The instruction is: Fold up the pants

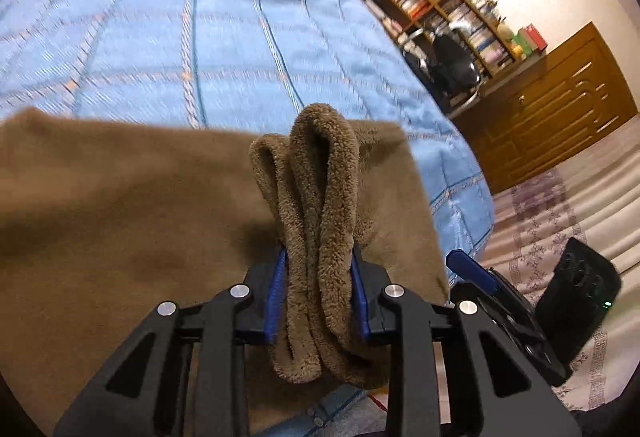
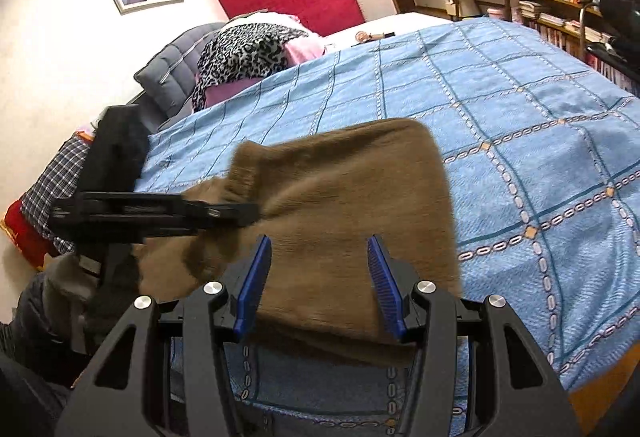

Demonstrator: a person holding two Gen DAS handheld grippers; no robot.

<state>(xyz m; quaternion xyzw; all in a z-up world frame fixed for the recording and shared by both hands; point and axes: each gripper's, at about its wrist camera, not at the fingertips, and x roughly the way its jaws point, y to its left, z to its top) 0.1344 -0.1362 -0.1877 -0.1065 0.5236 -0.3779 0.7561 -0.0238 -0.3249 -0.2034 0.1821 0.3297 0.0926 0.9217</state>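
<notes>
Brown fleece pants (image 2: 340, 205) lengthwise across bedspread (image 2: 520, 109)

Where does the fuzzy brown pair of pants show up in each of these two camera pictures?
Left wrist view: the fuzzy brown pants fill the lower left and centre, a bunched fold clamped in the left gripper.
Right wrist view: the pants lie in the centre, beyond the open right gripper, with the left gripper pinching their left edge.
Shared landmark: the blue checked bedspread under the pants.
</notes>
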